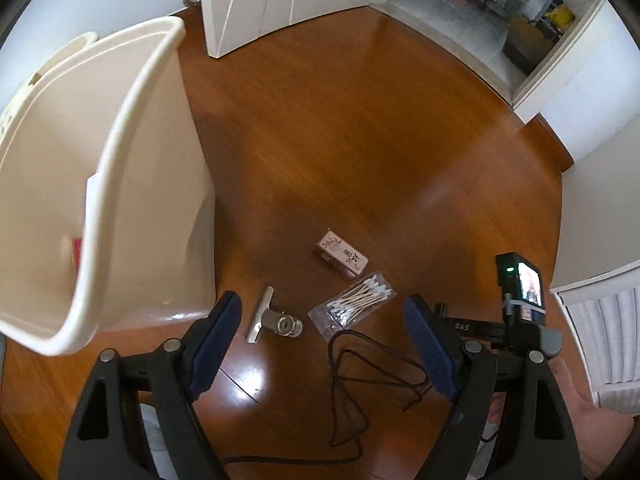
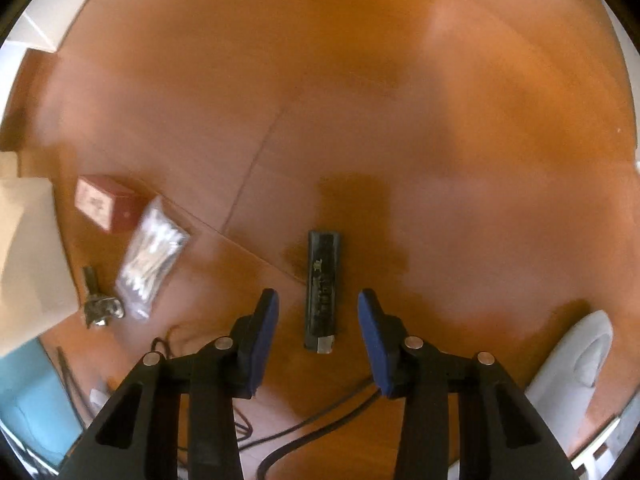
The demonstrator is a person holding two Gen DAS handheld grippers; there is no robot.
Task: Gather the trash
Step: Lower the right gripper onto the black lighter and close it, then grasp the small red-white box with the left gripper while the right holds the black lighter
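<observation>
Left wrist view: the bin (image 1: 120,184) fills the left of the frame, standing on the floor (image 1: 360,120). Lower centre, the metal clip (image 1: 272,318) lies just right of the bin's base, the swab packet (image 1: 354,300) right of the clip, the small box (image 1: 340,258) just above the packet. Right wrist view: the lighter (image 2: 322,290) lies lower centre, well right of packet and box.

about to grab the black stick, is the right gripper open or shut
Open: the right gripper has its blue pads wide apart, straddling the black stick lying flat on the floor.
</observation>
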